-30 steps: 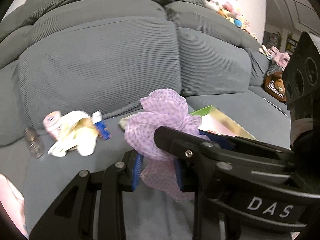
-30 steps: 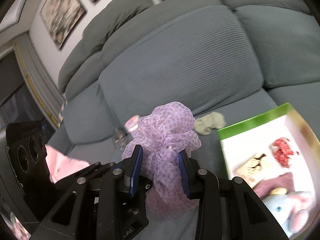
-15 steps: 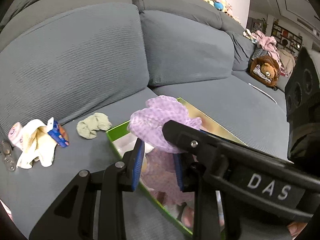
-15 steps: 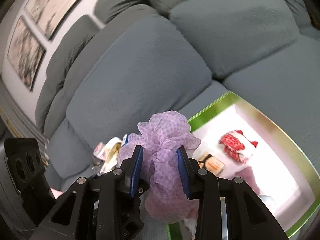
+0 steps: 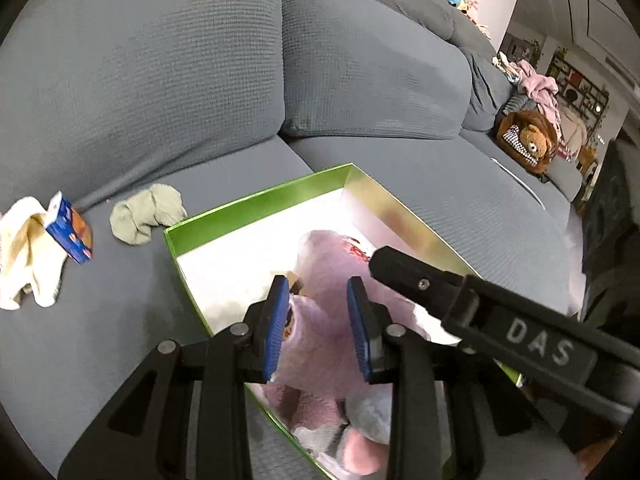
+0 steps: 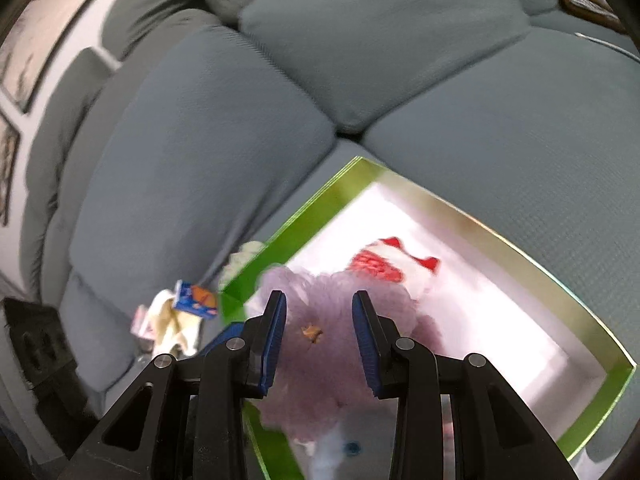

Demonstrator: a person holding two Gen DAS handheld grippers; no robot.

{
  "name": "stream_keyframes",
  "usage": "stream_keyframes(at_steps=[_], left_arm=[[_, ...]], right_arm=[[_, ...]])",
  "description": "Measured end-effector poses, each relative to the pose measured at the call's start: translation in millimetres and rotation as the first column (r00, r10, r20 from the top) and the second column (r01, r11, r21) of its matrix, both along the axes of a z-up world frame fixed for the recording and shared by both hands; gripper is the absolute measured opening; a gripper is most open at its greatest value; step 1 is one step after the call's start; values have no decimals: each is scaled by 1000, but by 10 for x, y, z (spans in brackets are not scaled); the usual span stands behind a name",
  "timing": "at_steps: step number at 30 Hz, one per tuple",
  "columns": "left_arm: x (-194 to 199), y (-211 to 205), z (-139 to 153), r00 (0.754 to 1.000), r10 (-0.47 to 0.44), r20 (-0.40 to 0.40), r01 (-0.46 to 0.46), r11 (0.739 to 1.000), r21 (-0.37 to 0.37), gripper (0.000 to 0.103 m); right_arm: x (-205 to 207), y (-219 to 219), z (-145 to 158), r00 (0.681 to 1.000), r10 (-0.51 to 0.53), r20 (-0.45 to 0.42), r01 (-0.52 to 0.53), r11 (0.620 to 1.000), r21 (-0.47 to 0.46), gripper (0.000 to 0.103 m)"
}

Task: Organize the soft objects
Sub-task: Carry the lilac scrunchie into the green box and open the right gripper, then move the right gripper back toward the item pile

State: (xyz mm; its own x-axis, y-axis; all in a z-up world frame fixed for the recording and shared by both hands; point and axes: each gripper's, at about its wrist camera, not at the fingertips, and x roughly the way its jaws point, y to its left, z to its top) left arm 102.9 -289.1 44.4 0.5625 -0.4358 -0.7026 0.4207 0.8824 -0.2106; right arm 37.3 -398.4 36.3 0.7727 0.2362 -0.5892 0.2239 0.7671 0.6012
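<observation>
A crumpled purple gauzy cloth [image 5: 332,276] hangs low inside the green box [image 5: 256,200], above a pink and grey plush toy [image 5: 360,412]. My left gripper [image 5: 318,328] has the cloth between its blue pads, and its jaws are opening slightly. My right gripper [image 6: 320,332] is shut on the same purple cloth [image 6: 328,344] over the box [image 6: 540,264]. In the left wrist view, one of the right gripper's fingers [image 5: 420,280] crosses from the right. A red and white soft item [image 6: 380,264] lies on the box's white floor.
On the grey sofa seat left of the box lie a grey-green sock [image 5: 144,216], a small blue carton [image 5: 72,232] and a cream cloth [image 5: 24,248]. A teddy bear [image 5: 528,144] sits at the sofa's far right end. Back cushions rise behind the box.
Both grippers carried the purple cloth rightwards from above the seat to over the green box, then down into it. The right gripper rolled as it went.
</observation>
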Motion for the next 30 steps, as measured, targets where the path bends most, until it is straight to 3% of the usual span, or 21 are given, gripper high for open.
stream_keyframes(at_steps=[2, 4, 6, 12, 14, 16, 21, 26, 30], left_arm=[[-15, 7, 5, 1000, 3, -10, -3, 1000, 3, 32], [-41, 38, 28, 1000, 9, -5, -9, 1000, 4, 40], [-81, 91, 57, 1000, 18, 10, -18, 1000, 0, 55], [-173, 353, 136, 999, 46, 26, -46, 999, -19, 76], [-232, 480, 173, 997, 64, 43, -64, 998, -22, 80], [-270, 601, 191, 995, 80, 54, -79, 997, -23, 83], [-371, 1100, 219, 983, 175, 47, -173, 984, -51, 86], [-557, 1647, 197, 955, 285, 81, -284, 959, -22, 86], [-646, 2145, 93, 933, 359, 28, -359, 933, -8, 86]], right_arm=[[-15, -41, -9, 1000, -22, -10, 22, 1000, -1, 38], [-39, -63, 7, 999, -35, -4, 35, 999, 0, 38], [-67, -65, 48, 999, -45, 9, 45, 999, -12, 38], [-104, -5, 136, 998, -52, 22, 53, 998, -40, 38], [-105, 28, 170, 998, -61, 25, 63, 996, -60, 47], [-130, 71, 219, 996, -74, 48, 78, 994, -80, 76], [-160, 159, 308, 994, -60, 94, 68, 994, -90, 84], [-185, 254, 372, 993, -72, 97, 83, 990, -117, 85], [-192, 463, 473, 994, -49, 99, 65, 984, -168, 85]])
